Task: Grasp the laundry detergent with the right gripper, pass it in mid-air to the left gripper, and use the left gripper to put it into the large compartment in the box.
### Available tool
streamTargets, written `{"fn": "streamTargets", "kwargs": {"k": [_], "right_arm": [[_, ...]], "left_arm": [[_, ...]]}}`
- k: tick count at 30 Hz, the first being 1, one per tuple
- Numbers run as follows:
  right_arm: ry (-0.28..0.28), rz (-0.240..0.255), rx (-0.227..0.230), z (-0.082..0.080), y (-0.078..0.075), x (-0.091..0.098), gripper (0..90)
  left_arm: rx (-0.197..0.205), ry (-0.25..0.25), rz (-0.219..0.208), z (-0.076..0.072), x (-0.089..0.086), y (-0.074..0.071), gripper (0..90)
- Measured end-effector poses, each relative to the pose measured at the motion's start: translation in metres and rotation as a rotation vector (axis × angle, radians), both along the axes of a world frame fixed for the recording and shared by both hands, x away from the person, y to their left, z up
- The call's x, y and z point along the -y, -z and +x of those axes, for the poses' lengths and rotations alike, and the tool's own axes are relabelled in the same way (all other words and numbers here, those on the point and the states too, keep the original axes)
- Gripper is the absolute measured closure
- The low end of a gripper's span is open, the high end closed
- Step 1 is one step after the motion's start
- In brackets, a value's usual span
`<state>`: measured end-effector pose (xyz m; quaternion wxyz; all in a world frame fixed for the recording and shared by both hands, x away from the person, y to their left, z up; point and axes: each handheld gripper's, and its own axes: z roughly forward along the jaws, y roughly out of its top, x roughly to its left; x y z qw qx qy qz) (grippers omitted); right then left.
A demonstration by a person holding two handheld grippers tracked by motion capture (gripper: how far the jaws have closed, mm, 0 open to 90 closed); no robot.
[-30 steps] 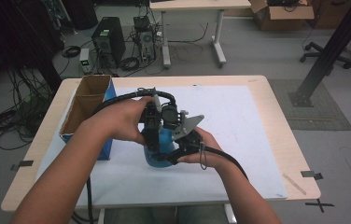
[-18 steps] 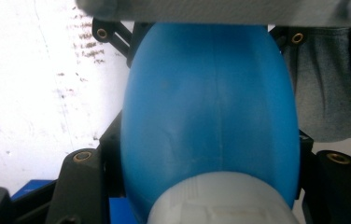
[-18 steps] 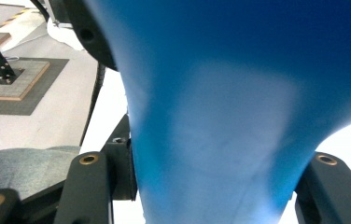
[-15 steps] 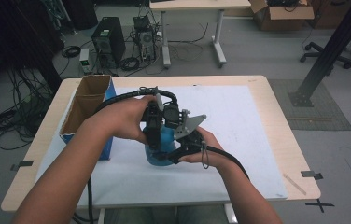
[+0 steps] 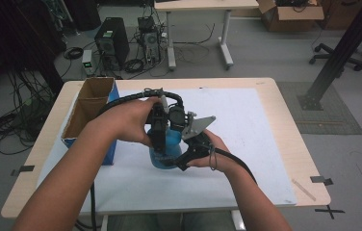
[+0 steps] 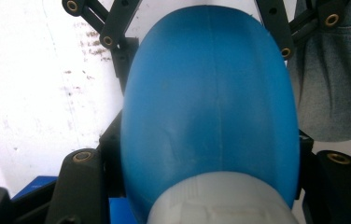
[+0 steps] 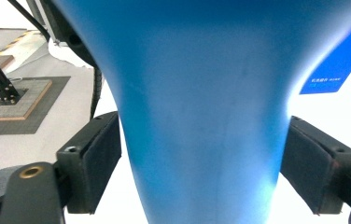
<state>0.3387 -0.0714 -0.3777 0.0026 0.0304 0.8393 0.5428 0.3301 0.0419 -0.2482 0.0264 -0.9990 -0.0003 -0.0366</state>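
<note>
A blue bottle [image 5: 169,144] with a white cap [image 6: 220,200] stands on the white mat [image 5: 251,120] at mid-table. My left gripper [image 5: 157,142] comes down on it from above and is shut on its body [image 6: 211,116]. My right gripper [image 5: 183,155] reaches in from the right, low on the bottle. Its jaws have just been opening. The bottle's narrow part [image 7: 201,140] stands between the two pads [image 7: 96,163], with a thin gap on the right side.
An open cardboard box with a blue side [image 5: 90,110] stands at the table's left edge, close to my left forearm. The wooden table's rim [image 5: 292,130] frames the mat. Cables trail from both grippers towards the front edge.
Both hands and the bottle stay in the same place. No clear difference shows in the high view.
</note>
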Motion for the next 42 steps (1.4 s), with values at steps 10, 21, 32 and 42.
{"fn": "streamTargets", "kwargs": {"k": [10,21,32,42], "right_arm": [[-0.010,0.024,-0.022,0.001,0.002,0.001,2.9],[-0.028,0.045,-0.036,0.000,-0.004,0.018,0.4],[0.001,-0.016,-0.016,0.003,-0.014,0.054,0.6],[0.066,-0.120,0.004,0.016,-0.027,0.082,0.8]], "left_arm": [[-0.002,0.007,0.000,0.000,-0.002,0.000,39.5],[-0.010,0.000,0.007,0.001,-0.008,0.000,39.4],[-0.013,-0.047,0.011,0.004,-0.019,-0.009,39.3],[-0.024,-0.217,0.016,0.012,-0.029,-0.021,39.2]]}}
